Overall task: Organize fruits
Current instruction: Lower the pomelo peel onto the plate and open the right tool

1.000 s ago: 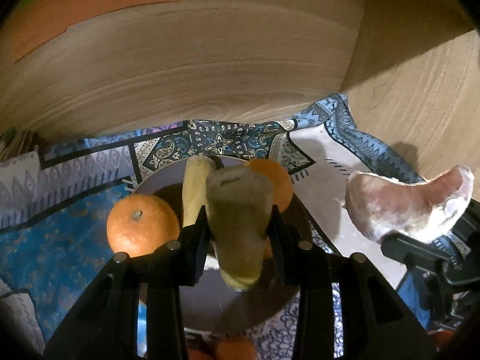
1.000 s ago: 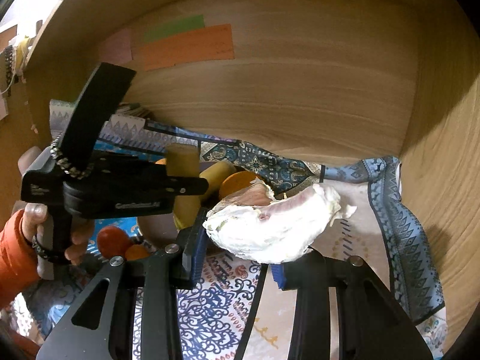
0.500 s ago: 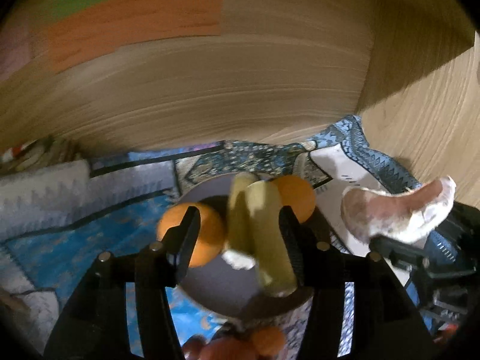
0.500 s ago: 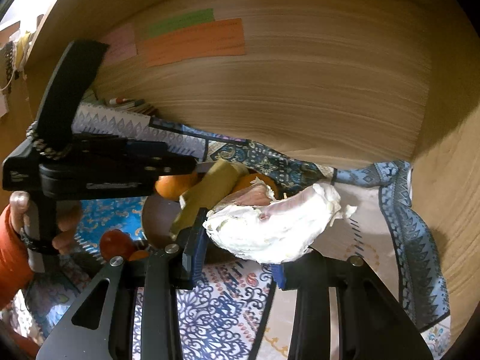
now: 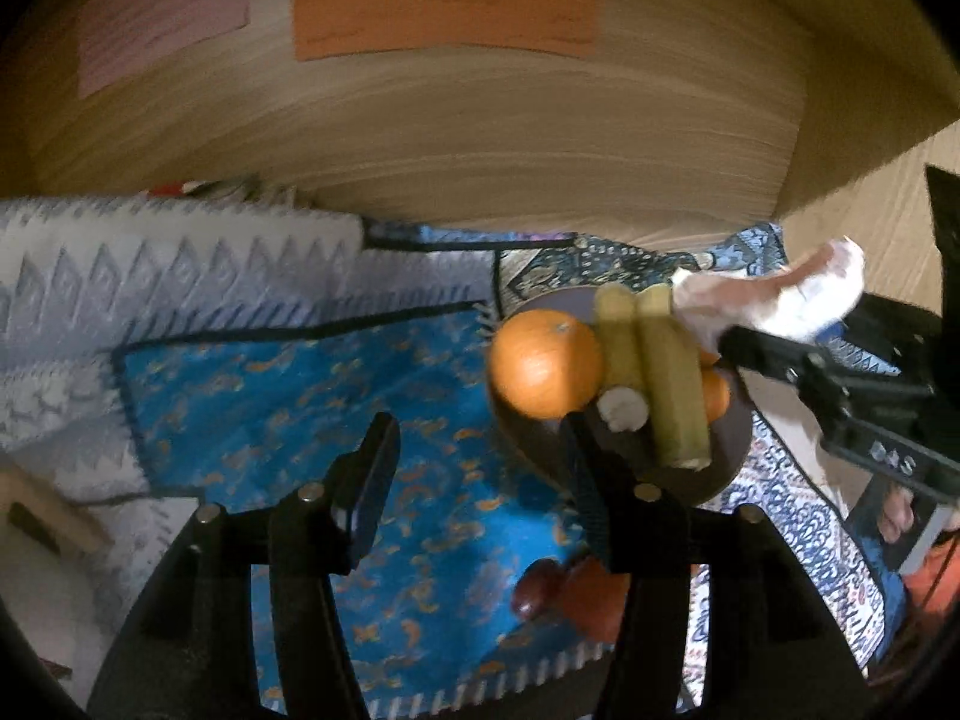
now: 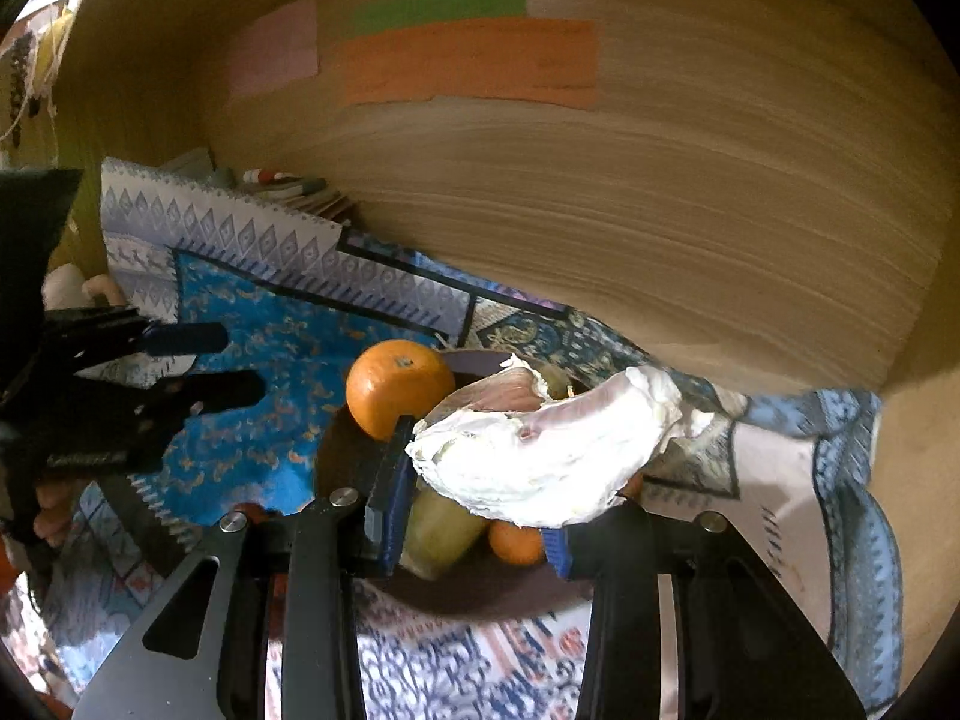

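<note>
While pithy pomelo wedge (image 6: 540, 456) (white, crescent) sits clamped.

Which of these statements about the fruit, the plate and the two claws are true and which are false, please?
1. The right claw grips a pomelo segment. True.
2. The left claw holds a sugarcane piece. False: it is open and empty; both sugarcane pieces lie on the plate.
3. A large orange rests at the plate's edge. True.
4. The cloth beneath is plain white. False: it is blue and patterned.
</note>
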Tool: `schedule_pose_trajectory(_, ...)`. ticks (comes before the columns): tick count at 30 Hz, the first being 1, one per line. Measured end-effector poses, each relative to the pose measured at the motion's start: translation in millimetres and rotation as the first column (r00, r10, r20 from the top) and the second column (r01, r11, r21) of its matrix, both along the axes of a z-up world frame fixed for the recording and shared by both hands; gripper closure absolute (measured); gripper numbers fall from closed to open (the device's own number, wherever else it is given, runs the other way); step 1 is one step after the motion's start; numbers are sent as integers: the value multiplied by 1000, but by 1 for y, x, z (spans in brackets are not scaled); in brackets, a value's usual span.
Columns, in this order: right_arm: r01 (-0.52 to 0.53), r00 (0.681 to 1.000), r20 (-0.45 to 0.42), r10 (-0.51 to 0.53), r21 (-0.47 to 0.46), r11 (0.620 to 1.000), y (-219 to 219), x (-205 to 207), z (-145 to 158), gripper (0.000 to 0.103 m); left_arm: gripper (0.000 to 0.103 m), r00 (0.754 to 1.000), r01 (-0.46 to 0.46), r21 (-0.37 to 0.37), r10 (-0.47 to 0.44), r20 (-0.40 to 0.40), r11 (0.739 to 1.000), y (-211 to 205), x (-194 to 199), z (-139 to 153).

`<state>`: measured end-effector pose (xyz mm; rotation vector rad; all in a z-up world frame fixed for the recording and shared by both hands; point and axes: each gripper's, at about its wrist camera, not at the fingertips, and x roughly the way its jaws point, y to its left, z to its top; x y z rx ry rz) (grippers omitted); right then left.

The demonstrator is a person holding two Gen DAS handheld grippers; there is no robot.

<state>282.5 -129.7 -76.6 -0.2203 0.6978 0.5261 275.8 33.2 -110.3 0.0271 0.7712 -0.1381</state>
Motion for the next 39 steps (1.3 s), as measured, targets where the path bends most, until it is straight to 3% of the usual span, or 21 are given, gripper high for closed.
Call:
schedule_pose_trajectory(9,-19,998,-62,13,-97,995,36,34,-18,70,48,1000,-8,-22,8,-10,1000,17,-5,-7)
schedule_pose_trajectory(16,-27,997,-73,18,-132,991,40,31,-21,69,48,1000,2,-38,-2,-14,999,16,-6,-9)
schedule_pose_trajectory(18,-26,997,-70,16,-142,989,39,28,-19,62,48,1000,4,-41,-4,-17,999,15,-6,-11)
schedule_pose_trajectory(21,-27,999,-48,21,-130,991,36,22,-12,49,48,1000,8,-39,-9,-19,999,14,-7,-12)
schedule_pose_trajectory(33,-16,999,38,20,-107,994,33,-19,9,49,48,1000,25,-32,-25,-6,999,7,-28,-6)
schedule_pose_trajectory(39,-20,999,31,22,-62,998,27,-44,13,49,45,999,41,-38,-41,-7,998,3,-43,-8)
